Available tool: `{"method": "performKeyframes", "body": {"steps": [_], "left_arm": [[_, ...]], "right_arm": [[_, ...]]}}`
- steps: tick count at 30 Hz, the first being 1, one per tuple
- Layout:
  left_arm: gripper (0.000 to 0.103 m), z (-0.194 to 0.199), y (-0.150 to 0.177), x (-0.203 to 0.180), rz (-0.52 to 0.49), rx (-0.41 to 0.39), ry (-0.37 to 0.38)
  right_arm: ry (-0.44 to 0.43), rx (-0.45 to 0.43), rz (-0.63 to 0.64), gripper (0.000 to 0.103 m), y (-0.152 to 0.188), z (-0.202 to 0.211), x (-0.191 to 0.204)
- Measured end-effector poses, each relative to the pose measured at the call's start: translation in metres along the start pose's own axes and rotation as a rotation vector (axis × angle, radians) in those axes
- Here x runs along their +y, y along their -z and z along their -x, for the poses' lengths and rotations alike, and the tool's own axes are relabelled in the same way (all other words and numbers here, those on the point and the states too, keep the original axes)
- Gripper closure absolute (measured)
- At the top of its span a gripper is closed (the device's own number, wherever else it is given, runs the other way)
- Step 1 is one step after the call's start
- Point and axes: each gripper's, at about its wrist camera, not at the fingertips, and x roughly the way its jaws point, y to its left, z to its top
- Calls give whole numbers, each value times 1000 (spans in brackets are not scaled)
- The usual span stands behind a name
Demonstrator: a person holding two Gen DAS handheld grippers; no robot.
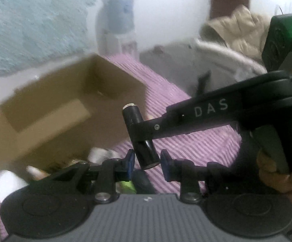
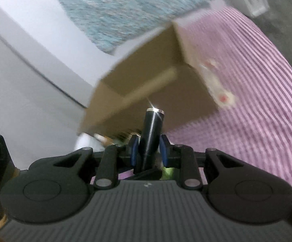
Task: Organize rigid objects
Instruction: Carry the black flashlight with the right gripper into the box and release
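A black cylinder with silver end caps (image 1: 140, 137) is held upright-tilted in my right gripper (image 1: 141, 133), which reaches in from the right in the left wrist view. In the right wrist view the same cylinder (image 2: 151, 135) sits clamped between the blue pads (image 2: 134, 151) of my right gripper (image 2: 149, 151). My left gripper (image 1: 147, 164) is open, its blue pads (image 1: 128, 164) on either side of the cylinder's lower end without clamping it. An open cardboard box (image 1: 65, 109) lies on the pink striped bedspread (image 1: 186, 141), just beyond the cylinder; it also shows in the right wrist view (image 2: 152, 88).
Small white and green items (image 1: 97, 155) lie at the box's near edge, blurred. A white basket with a beige jacket (image 1: 236, 32) stands at the right. A teal wall hanging (image 2: 125, 6) and white wall are behind the box.
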Motion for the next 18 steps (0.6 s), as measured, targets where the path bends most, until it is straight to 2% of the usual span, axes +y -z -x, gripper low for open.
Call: {"method": "performKeyframes", "body": {"steps": [4, 8, 14, 15, 18], "left_arm": [[75, 23, -14, 37, 39, -47, -65], [74, 24, -29, 88, 126, -19, -90], [78, -21, -45, 161, 234, 128, -139], [80, -31, -46, 170, 246, 155, -141], [82, -56, -47, 195, 283, 233, -150]], "right_arm": [[-62, 2, 88, 81, -27, -19, 40], [-112, 56, 138, 81, -59, -63, 71], [-124, 261, 46, 82, -99, -157, 78], [-83, 296, 40, 84, -100, -171, 77], [-40, 370, -10, 85, -106, -212, 74]]}}
